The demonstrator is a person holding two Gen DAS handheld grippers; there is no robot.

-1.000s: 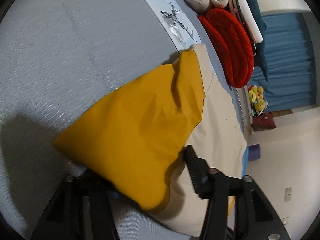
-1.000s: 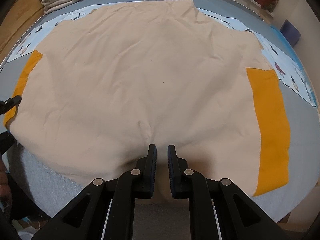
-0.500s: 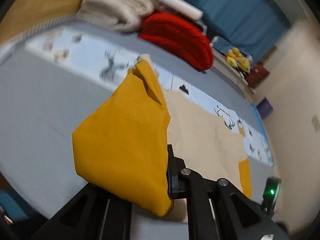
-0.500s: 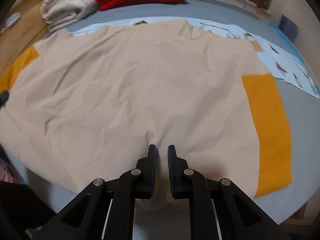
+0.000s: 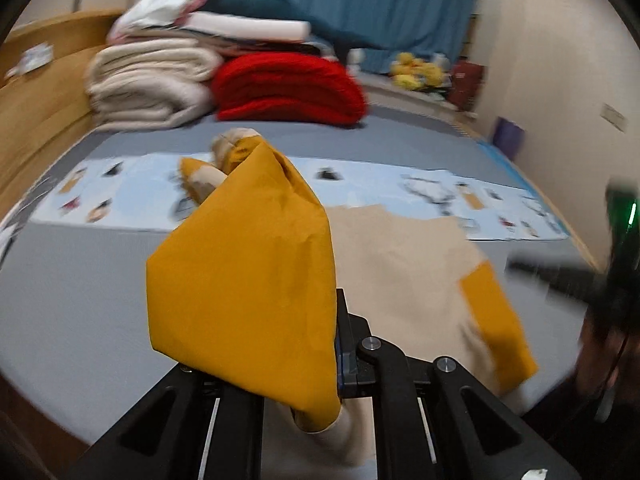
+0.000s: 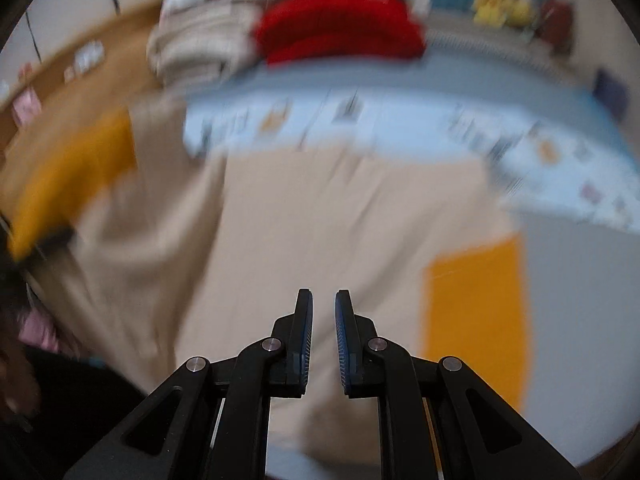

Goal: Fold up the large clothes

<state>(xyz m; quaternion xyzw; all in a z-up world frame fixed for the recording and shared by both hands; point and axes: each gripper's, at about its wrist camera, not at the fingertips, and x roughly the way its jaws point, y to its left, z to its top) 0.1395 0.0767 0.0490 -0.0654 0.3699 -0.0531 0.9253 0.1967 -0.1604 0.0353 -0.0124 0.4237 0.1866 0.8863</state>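
Nearest, the left gripper [image 5: 320, 344] was seen clamped on a mustard-yellow sleeve [image 5: 248, 280] of the large beige cotton garment [image 5: 400, 264], its jaws having just been closing onto the cloth, which was bunched up and lifted off the surface. The right gripper [image 6: 323, 336] was almost closed, only a narrow gap being left between its blue-padded jaws; beige fabric lay right at them, but whether it was pinched could not be told through the blur. Beyond, the garment was spread over the grey bed cover [image 5: 80, 264]. Farther back, a folded red blanket [image 5: 288, 88] and cream blankets [image 5: 148, 80] were stacked.
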